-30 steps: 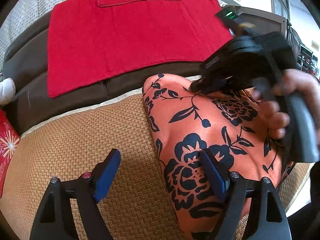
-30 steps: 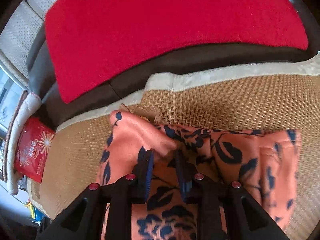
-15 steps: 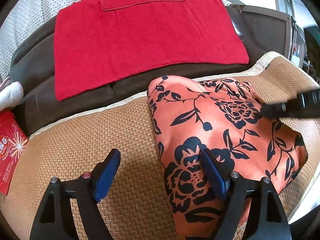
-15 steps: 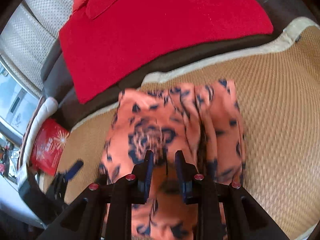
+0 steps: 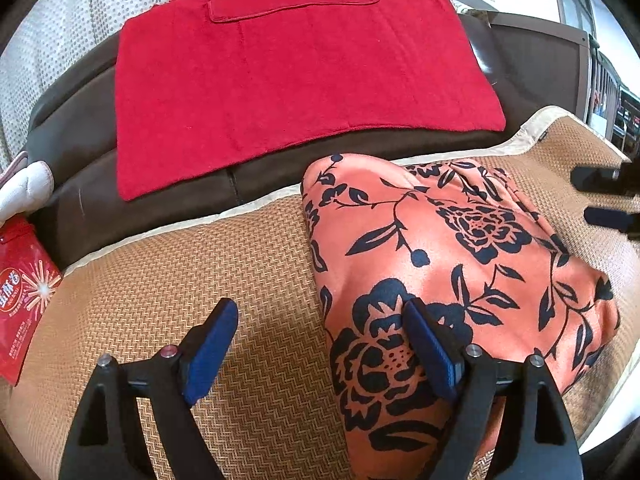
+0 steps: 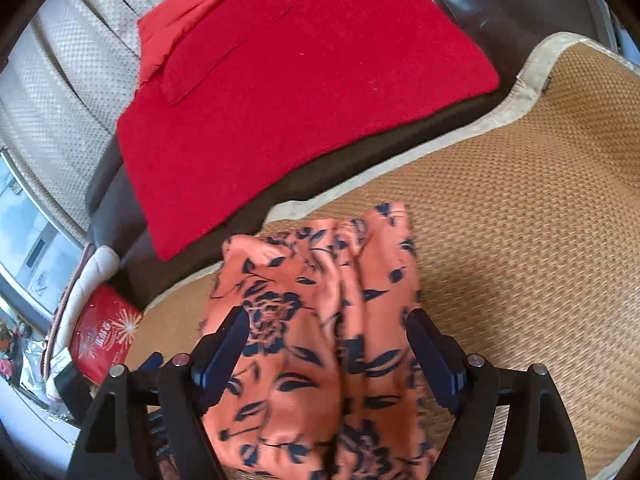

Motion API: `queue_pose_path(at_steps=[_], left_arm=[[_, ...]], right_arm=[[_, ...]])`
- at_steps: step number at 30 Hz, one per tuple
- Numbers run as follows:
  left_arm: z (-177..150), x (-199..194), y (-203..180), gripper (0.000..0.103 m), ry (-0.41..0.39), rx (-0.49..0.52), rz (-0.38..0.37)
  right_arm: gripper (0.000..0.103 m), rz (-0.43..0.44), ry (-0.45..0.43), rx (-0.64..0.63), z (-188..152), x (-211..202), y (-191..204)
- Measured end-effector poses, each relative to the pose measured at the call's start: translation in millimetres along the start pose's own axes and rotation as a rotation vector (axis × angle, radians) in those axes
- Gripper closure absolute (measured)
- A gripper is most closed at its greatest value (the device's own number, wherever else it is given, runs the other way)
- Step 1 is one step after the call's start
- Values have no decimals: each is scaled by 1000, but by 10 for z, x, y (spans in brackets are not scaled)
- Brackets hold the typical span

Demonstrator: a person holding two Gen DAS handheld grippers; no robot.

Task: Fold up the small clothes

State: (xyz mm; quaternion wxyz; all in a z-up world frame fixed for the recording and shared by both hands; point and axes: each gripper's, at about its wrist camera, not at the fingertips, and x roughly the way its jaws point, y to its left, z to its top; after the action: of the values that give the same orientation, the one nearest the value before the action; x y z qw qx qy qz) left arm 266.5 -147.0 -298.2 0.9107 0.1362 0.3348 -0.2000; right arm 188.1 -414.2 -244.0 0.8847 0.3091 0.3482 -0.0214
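A flat red rectangular terry towel [image 5: 296, 76] is lying spread over the dark brown leather seat back [image 5: 532, 56], just past the far cream-trimmed edge of the tan woven rattan seat mat [image 5: 208, 280]. A red printed foil packet [image 5: 22, 292] is resting off the mat's left edge, beside a white padded cushion [image 5: 24, 192]. Pale dotted curtain fabric [image 6: 52, 92] is hanging behind the seat back.

The orange garment with a dark navy floral print [image 5: 452, 264] is lying folded into a compact bundle on the mat, its far end nearly reaching the mat's far edge. Nothing is lying on top of it.

The left gripper [image 5: 320, 344] is being held wide apart over the bundle's left edge, with bare mat and a strip of fabric showing between its blue pads; nothing is being clasped. The right gripper [image 6: 328, 354] is being opened above the near part of the garment [image 6: 320, 320]; the fabric is showing between its blue pads, but is not being pinched.
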Motion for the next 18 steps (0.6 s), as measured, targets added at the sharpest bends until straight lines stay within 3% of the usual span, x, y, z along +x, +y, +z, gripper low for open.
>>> queue_pose_path(at_steps=[5, 8, 14, 18], left_arm=[[112, -49, 319, 12, -11, -173, -181], [116, 36, 445, 12, 15, -251, -210], [80, 392, 478, 12, 208, -348, -370], [26, 502, 489, 12, 271, -421, -483]], right_arm=[[19, 31, 69, 95, 83, 138, -300], [19, 28, 69, 138, 134, 166, -467], [19, 90, 117, 243, 139, 286, -732], [19, 141, 151, 279, 115, 378, -794]])
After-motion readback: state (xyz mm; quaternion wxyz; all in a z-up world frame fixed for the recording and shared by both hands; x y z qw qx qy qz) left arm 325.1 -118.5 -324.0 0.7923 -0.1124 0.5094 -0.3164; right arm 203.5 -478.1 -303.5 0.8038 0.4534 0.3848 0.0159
